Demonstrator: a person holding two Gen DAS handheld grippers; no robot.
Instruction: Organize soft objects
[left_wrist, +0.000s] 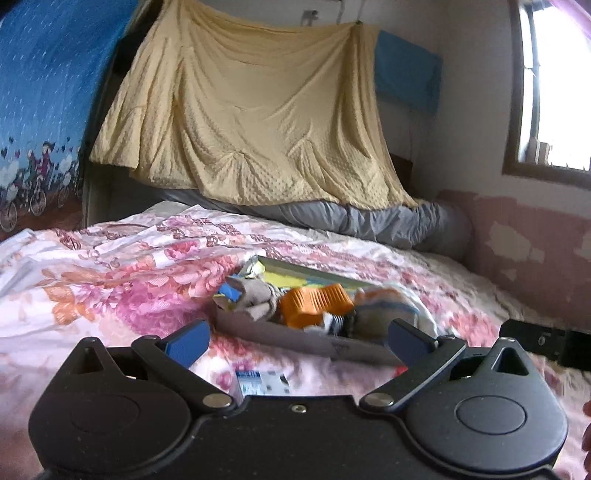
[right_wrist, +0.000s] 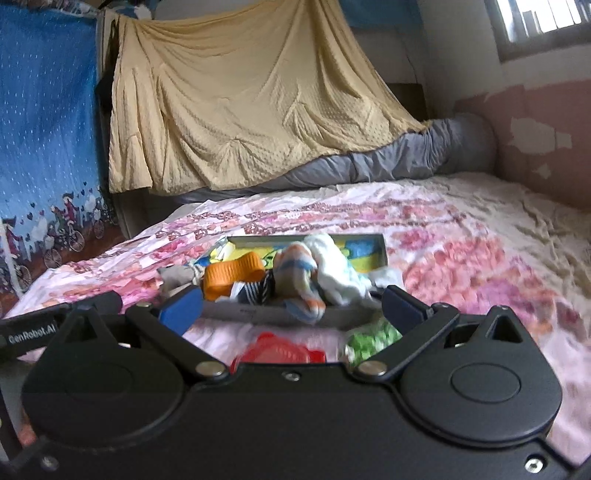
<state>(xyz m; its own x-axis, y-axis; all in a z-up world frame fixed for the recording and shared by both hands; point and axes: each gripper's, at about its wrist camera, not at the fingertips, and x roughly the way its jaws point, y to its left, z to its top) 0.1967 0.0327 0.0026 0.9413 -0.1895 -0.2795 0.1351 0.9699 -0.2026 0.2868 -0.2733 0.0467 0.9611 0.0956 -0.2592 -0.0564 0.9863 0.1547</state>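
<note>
Lying ahead of right tool (right_wrist: 291, 306) (agape): socks (right_wrist: 314, 273)

L wrist cam: low over bed (left_wrist: 110, 266), faces headboard wall, box (left_wrist: 295, 339) close, seen from its left.
R wrist cam: same way, box (right_wrist: 288, 314) dead ahead, close.
Shared: box, yellow blanket (left_wrist: 240, 110), window corner.

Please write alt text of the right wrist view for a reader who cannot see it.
The open right claw, holding nothing, points at a shallow grey box of socks on a floral bedsheet. A red object and a green object lie before the box. A yellow blanket hangs behind.
</note>
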